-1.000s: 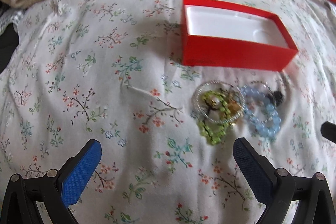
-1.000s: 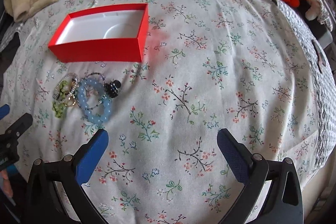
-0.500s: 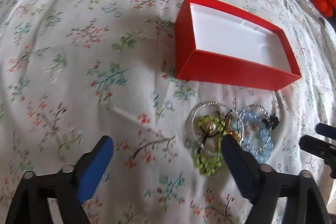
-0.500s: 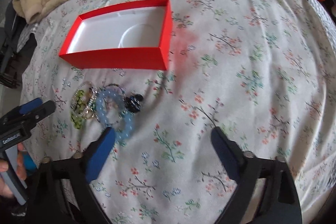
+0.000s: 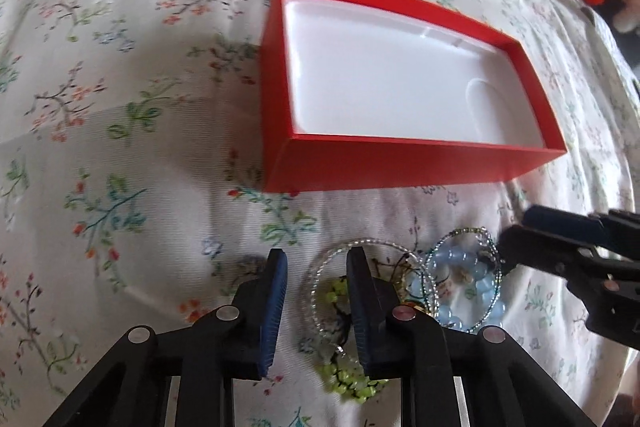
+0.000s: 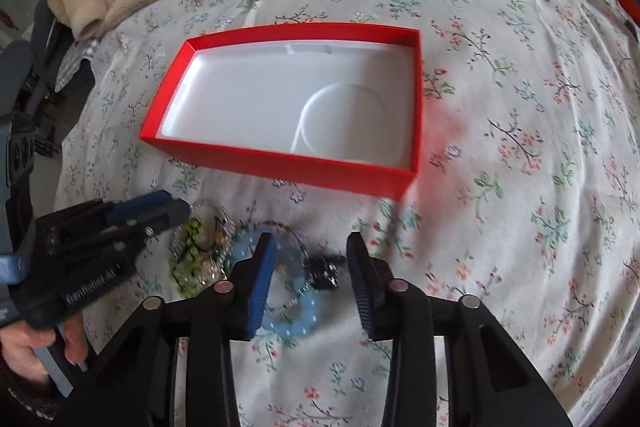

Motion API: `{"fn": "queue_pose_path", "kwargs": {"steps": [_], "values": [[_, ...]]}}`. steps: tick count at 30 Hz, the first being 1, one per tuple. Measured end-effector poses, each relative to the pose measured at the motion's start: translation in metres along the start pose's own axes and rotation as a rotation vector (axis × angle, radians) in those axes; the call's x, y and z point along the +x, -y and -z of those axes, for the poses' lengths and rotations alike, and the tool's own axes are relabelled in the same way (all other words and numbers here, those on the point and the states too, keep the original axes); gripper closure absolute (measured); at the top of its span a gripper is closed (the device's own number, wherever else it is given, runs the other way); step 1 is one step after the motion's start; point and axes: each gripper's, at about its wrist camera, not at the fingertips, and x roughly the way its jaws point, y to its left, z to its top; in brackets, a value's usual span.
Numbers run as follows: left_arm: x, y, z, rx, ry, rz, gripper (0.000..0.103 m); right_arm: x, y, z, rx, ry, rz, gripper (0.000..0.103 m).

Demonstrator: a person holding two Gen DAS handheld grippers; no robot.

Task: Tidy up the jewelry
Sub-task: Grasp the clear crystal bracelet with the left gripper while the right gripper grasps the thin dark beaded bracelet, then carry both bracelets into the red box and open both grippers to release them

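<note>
Red box (image 5: 400, 171) on floral bedsheet (image 5: 120, 147), lid off, white liner bare. Jewelry pile just in front: green bead bracelet (image 5: 340, 383), clear bead ring (image 5: 320, 283), blue bead bracelet (image 6: 300, 307), dark piece (image 6: 324, 267). Left gripper (image 5: 316, 311) and right gripper (image 6: 308, 283): narrow, closing, straddling beads, not yet pinching.

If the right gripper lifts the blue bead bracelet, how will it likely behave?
The blue bead bracelet is probably floppy, a strung loop that sags. It overlaps the green bead bracelet and may drag it. Round beads could slip from the closing right gripper.
</note>
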Motion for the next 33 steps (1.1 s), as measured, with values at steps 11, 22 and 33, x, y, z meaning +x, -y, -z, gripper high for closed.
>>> {"fn": "queue_pose_path", "kwargs": {"steps": [11,22,33], "values": [[0.02,0.01,-0.002,0.062,-0.032,-0.073,0.08,0.031,-0.006,-0.002,-0.016,-0.038,0.027,0.086],[0.02,0.019,-0.003,0.096,0.007,-0.148,0.103,0.018,-0.019,0.001,-0.058,0.015,0.06,0.091],[-0.033,0.022,0.006,0.109,0.102,-0.112,0.103,-0.029,-0.024,0.013,-0.069,0.105,0.017,0.091]]}}
